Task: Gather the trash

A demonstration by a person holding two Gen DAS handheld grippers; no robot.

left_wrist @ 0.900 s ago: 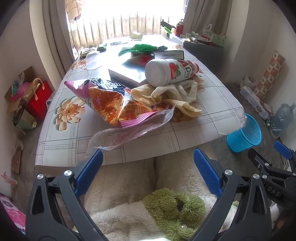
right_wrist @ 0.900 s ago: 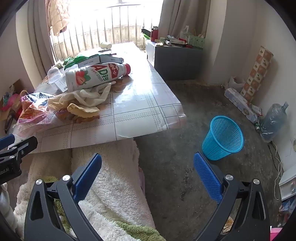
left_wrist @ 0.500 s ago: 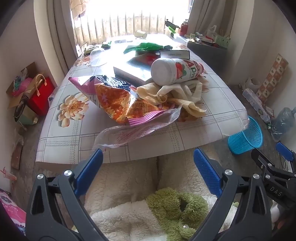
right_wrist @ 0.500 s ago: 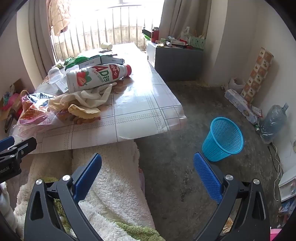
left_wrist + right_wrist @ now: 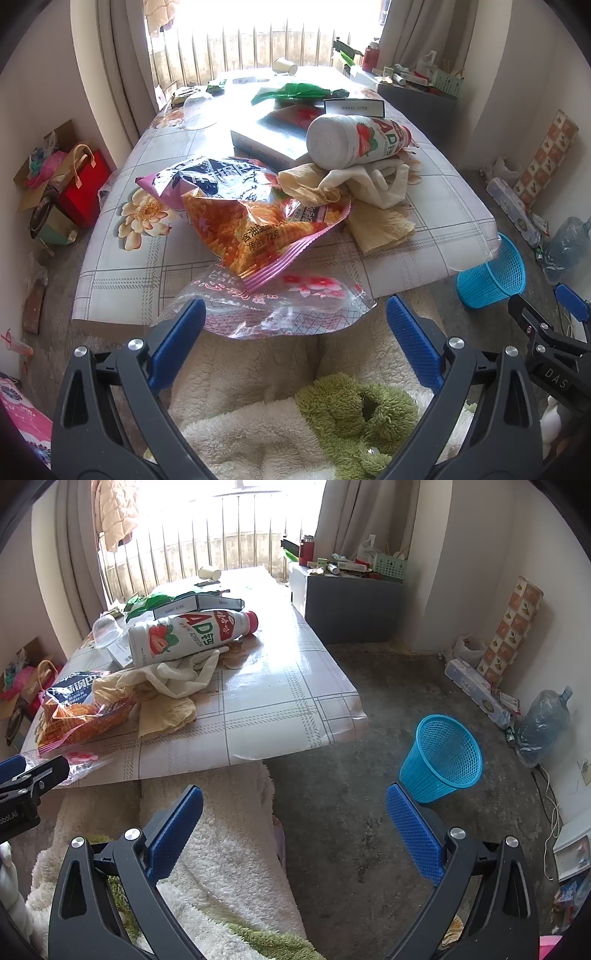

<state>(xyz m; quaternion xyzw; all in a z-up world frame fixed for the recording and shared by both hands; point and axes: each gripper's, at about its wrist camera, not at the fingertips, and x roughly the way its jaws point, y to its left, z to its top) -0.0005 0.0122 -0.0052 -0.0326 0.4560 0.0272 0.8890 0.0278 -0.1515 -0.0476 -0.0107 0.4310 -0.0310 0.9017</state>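
Note:
A heap of trash lies on the table: an orange and purple snack bag, a clear plastic wrapper hanging over the near edge, crumpled cloth and paper, and a white strawberry drink bottle on its side. My left gripper is open, its blue pads either side of the clear wrapper's near edge without pressing it. My right gripper is open over the floor, empty. The blue mesh bin stands on the floor just beyond its right finger. The bottle and snack bag also show in the right wrist view.
A flat box, green bag, clear bowl and paper cup lie farther back. A person's fleece-covered lap fills the space below the table edge. Bags crowd the left floor; a water jug and boxes line the right wall.
My left gripper has moved forward to the table edge, so the clear wrapper now lies between its fingers. The right gripper has shifted slightly; the bin looks a little nearer.

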